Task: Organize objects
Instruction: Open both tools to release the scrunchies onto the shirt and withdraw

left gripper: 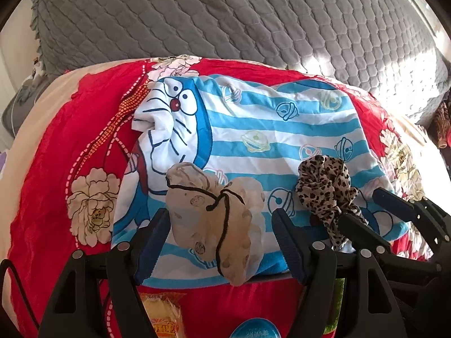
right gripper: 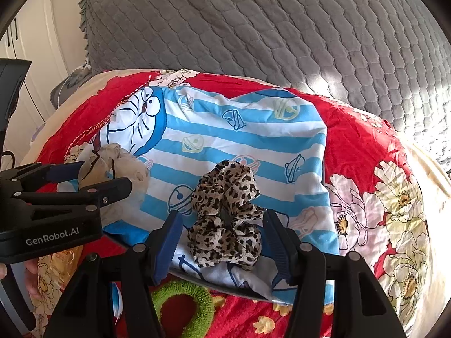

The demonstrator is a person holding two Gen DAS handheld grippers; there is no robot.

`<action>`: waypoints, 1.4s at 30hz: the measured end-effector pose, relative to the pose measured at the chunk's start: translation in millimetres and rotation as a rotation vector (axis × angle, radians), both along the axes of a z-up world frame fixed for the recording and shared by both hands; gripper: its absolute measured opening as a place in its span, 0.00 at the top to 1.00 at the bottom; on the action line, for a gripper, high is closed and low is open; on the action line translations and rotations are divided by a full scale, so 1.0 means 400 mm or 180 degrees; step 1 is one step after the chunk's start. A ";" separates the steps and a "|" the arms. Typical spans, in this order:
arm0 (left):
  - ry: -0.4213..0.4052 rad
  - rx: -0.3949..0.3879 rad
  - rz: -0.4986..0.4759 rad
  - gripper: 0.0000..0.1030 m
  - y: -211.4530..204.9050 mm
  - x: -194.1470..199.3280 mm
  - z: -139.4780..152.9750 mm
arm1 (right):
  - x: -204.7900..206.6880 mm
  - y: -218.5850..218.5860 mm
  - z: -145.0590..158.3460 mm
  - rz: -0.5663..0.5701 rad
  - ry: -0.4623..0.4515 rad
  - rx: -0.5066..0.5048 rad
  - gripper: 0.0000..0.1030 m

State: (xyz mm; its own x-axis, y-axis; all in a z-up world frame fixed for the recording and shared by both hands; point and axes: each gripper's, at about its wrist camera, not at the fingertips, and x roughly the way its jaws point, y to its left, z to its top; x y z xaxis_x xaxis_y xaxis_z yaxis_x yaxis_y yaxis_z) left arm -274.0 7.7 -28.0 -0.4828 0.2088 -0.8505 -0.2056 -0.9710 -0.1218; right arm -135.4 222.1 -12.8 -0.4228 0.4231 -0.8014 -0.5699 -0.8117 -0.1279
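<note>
A beige sheer scrunchie [left gripper: 214,219] with a black cord lies on the blue-and-white striped cartoon cloth [left gripper: 253,129]. My left gripper [left gripper: 222,236] is open, with its fingers on either side of the beige scrunchie. A leopard-print scrunchie [right gripper: 225,217] lies on the same cloth [right gripper: 239,140]. My right gripper [right gripper: 222,242] is open around it, fingers apart on both sides. The leopard scrunchie also shows in the left wrist view [left gripper: 327,191], and the beige one in the right wrist view [right gripper: 118,166].
The striped cloth rests on a red floral bedspread [right gripper: 366,152] before a grey quilted cover [left gripper: 225,14]. A green knitted ring [right gripper: 183,307] lies below the right gripper. A snack packet [left gripper: 163,315] and a blue round object [left gripper: 253,329] lie below the left gripper.
</note>
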 end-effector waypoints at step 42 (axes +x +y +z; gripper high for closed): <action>0.0115 0.0050 -0.0188 0.26 -0.045 0.190 0.122 | 0.106 -0.152 0.130 0.0142 0.0250 0.0141 0.24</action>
